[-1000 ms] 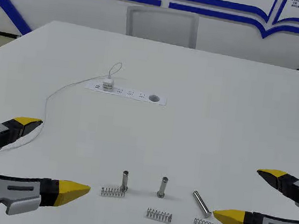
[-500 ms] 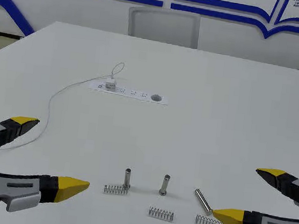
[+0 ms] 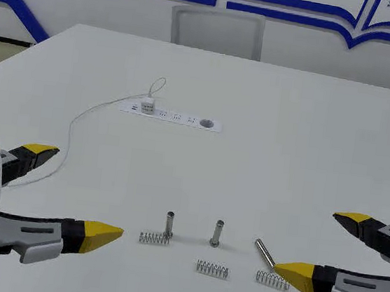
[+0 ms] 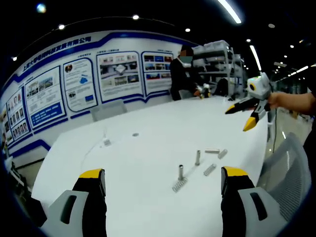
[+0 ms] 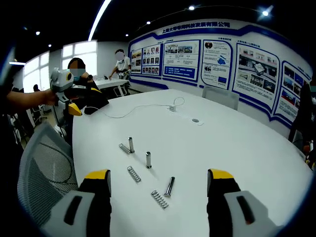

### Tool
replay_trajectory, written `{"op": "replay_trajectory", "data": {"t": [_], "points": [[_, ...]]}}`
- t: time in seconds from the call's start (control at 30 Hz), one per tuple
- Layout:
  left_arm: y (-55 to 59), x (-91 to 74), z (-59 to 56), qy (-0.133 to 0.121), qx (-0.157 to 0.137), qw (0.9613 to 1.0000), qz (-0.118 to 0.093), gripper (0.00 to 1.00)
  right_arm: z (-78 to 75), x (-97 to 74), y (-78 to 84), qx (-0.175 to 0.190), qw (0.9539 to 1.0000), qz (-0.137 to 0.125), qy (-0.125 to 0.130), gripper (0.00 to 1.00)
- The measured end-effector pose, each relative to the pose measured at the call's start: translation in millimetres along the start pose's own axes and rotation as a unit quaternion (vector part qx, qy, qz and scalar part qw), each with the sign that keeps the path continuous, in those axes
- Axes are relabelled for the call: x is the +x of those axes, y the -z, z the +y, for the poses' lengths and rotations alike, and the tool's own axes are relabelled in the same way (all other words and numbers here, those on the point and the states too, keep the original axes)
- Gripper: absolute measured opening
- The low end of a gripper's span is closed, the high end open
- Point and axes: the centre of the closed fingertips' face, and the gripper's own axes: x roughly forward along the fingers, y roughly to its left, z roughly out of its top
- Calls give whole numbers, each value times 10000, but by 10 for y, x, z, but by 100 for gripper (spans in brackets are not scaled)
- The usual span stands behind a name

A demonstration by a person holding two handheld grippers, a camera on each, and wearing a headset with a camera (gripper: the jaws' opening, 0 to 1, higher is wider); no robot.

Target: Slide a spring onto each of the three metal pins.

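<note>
Head view — left tool (image 3: 88, 191) and right tool (image 3: 305, 242), jaws apart as before — pins (image 3: 169, 224), springs (image 3: 212, 268) unmoved.

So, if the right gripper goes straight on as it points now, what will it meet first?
Probably the nearest spring, beside the lying pin, though the right gripper may pass above it; height is unclear.
</note>
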Motion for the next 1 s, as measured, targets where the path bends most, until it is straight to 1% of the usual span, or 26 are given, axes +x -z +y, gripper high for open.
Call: {"op": "replay_trajectory", "data": {"t": [0.07, 0.1, 0.13, 0.23, 0.37, 0.47, 0.57, 0.63, 0.73, 0.87, 0.97, 1.0], "points": [[42, -20, 5, -2, 23, 9999, 112, 98, -29, -3, 7, 112, 9999, -12, 59, 80], [66, -34, 15, -18, 63, 9998, 186, 98, -70, 0, 18, 212, 9997, -19, 153, 80], [73, -43, 22, -32, 85, 9997, 212, 97, -89, 2, 23, 241, 9995, -33, 193, 79], [70, -71, 23, -28, 29, 9998, 180, 97, -122, 19, 60, 356, 9991, -37, 214, 78], [72, -70, 18, -55, -39, 9999, 141, 96, -146, 37, 93, 328, 9991, 30, 258, 74], [113, -53, -7, -31, -20, 9998, 212, 95, -146, 45, 90, 359, 9990, 29, 249, 74], [148, -34, -26, 5, -19, 9996, 268, 95, -146, 45, 95, 298, 9992, 60, 248, 73], [152, -22, -29, 2, -34, 9996, 265, 95, -155, 43, 99, 296, 9992, 63, 252, 71], [154, -2, -41, 17, -57, 9997, 247, 95, -175, 48, 107, 354, 9990, 36, 279, 65], [154, 45, -58, 90, -112, 9996, 226, 94, -180, 83, 145, 401, 9988, 78, 279, 63], [167, 72, -62, 128, -70, 9995, 275, 93, -143, 108, 168, 344, 9990, 171, 223, 60], [177, 85, -64, 143, -71, 9995, 289, 93, -116, 118, 179, 326, 9992, 188, 130, 57]]}}
